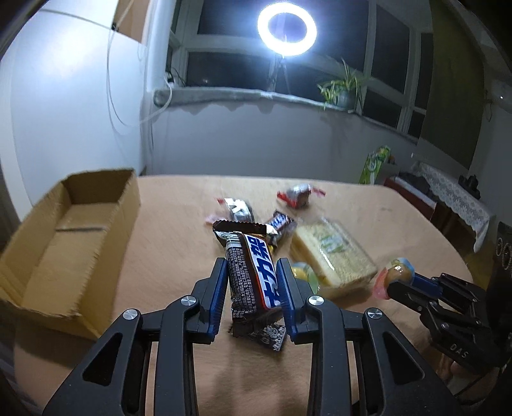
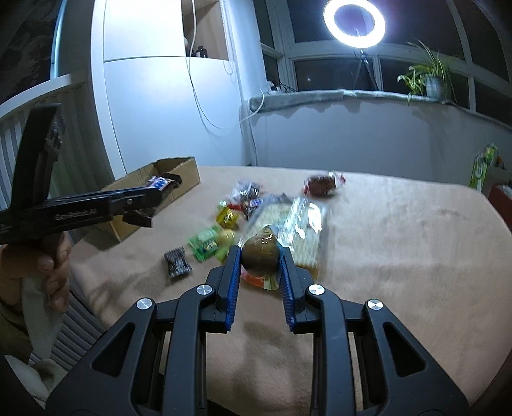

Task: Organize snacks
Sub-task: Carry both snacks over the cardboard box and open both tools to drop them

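My left gripper (image 1: 251,263) is shut on a brown, white and blue chocolate bar (image 1: 252,272), lifted off the beige tablecloth (image 1: 179,249). An open cardboard box (image 1: 126,208) with nothing visible inside stands to its left. In the right wrist view the left gripper (image 2: 160,189) hangs in front of the box (image 2: 184,174) with the bar (image 2: 158,183) in its tips. My right gripper (image 2: 260,253) is shut on a small brownish jelly cup (image 2: 260,254) held above the table. It also shows at the right of the left wrist view, where the right gripper (image 1: 396,283) carries the cup (image 1: 396,274).
A clear pack of sliced bread (image 2: 302,230) lies mid-table. Around it are a red-ended dark snack (image 2: 323,185), a green candy pack (image 2: 206,244), a yellow sweet (image 2: 228,217) and a small dark packet (image 2: 177,263). A ring light (image 2: 353,19) stands behind the table.
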Tool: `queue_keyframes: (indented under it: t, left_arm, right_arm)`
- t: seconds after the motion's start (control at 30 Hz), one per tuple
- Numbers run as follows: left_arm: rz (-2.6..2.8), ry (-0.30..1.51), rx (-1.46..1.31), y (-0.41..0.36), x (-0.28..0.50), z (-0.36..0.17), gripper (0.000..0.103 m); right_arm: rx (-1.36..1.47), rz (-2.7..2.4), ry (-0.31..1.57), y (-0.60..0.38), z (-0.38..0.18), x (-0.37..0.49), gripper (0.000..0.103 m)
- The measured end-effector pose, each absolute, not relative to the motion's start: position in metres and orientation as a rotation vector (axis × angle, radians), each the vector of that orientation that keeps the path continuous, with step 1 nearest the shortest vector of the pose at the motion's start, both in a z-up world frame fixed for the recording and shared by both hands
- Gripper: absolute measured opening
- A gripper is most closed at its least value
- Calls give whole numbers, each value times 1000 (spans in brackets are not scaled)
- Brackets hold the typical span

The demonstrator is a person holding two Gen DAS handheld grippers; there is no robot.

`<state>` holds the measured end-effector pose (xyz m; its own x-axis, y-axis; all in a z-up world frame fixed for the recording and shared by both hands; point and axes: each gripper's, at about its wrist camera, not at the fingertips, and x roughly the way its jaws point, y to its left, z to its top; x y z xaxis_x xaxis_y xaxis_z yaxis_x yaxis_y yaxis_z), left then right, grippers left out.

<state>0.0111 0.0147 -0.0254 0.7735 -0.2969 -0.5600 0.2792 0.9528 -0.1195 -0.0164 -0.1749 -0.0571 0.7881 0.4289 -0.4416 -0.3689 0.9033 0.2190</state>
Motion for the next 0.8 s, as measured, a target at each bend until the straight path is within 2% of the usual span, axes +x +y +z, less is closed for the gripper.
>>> queue_keyframes:
  t: [0.43,0.8]
  left_arm:
    - [-138,501,-103,110,-6,4,29]
    - [-16,489,-178,191,-5,-5,29]
  right_arm:
    - [-3,525,433,-99,-3,10,24]
    - [-102,681,434,9,14,39,24]
